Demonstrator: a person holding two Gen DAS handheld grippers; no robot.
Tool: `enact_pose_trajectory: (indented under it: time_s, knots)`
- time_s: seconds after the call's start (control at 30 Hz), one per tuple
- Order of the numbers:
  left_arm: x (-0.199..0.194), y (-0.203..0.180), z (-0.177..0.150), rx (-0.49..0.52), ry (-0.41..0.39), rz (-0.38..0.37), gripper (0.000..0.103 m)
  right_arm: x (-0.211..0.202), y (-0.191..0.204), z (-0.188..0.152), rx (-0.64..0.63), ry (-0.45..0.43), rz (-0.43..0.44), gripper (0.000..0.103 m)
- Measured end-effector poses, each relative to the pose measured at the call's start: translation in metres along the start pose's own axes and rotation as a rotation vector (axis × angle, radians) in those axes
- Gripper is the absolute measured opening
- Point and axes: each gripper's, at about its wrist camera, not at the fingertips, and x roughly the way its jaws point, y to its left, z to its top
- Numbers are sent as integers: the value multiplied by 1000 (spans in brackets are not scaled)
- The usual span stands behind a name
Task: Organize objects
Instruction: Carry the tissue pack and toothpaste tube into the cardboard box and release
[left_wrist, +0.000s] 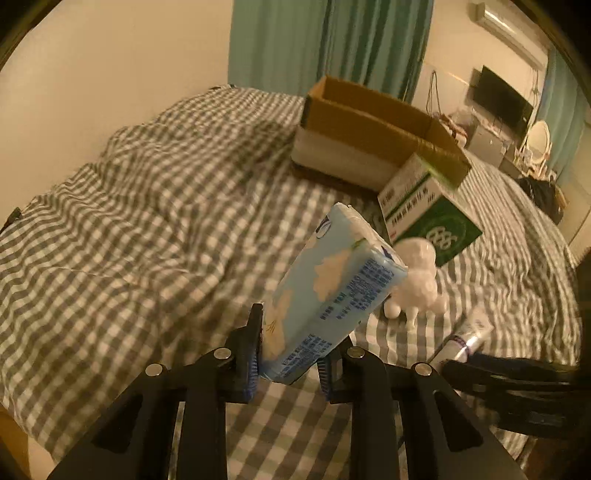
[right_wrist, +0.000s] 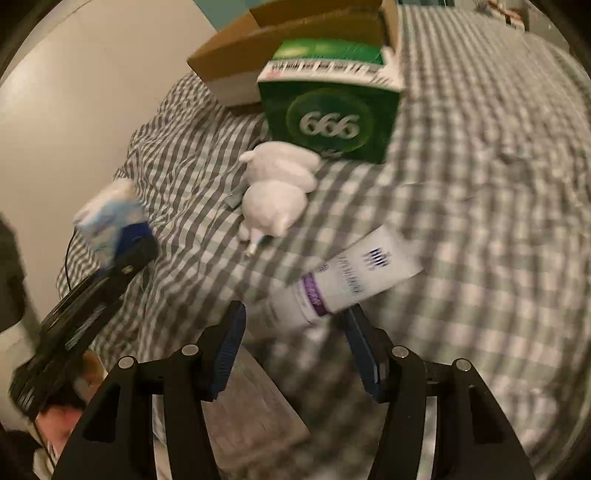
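left hand-held gripper (left_wrist: 291, 354) clamped on pale blue tissue pack (left_wrist: 332, 291), lifted, likely for brown cardboard box (left_wrist: 373, 129) | right hand-held gripper (right_wrist: 295, 332) apart, straddling white purple-banded tube (right_wrist: 351, 277) for pickup

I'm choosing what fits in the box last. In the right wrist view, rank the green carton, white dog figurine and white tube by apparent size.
1. Green carton
2. White dog figurine and white tube: they look alike in size, and the tube lies nearer the camera, so I won't rank them.

On the bed (left_wrist: 147, 206), a carton (left_wrist: 373, 136) sits farthest back; a box (right_wrist: 332, 110) leans against it, a figurine (right_wrist: 277, 188) before that, a tube (right_wrist: 351, 280) nearest.
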Motion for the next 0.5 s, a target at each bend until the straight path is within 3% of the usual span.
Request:
enact_pose_trajectory:
  time_s: [0.1,0.13,0.23,0.5]
  knots:
    - [-6,5,5,9,-5,16,25,12,7,8,-11,-5,-45,54]
    - [-6,6,6,9,-4,20,25,12,9,9,-31,-17,-94,36]
    - [-13,9,6,-3,4,19,25,-4,18,7,-78,-73,-120,25]
    - [-43,-5,17,-12,-9,-1,25,-83,43,11,-180,-234,-139,24]
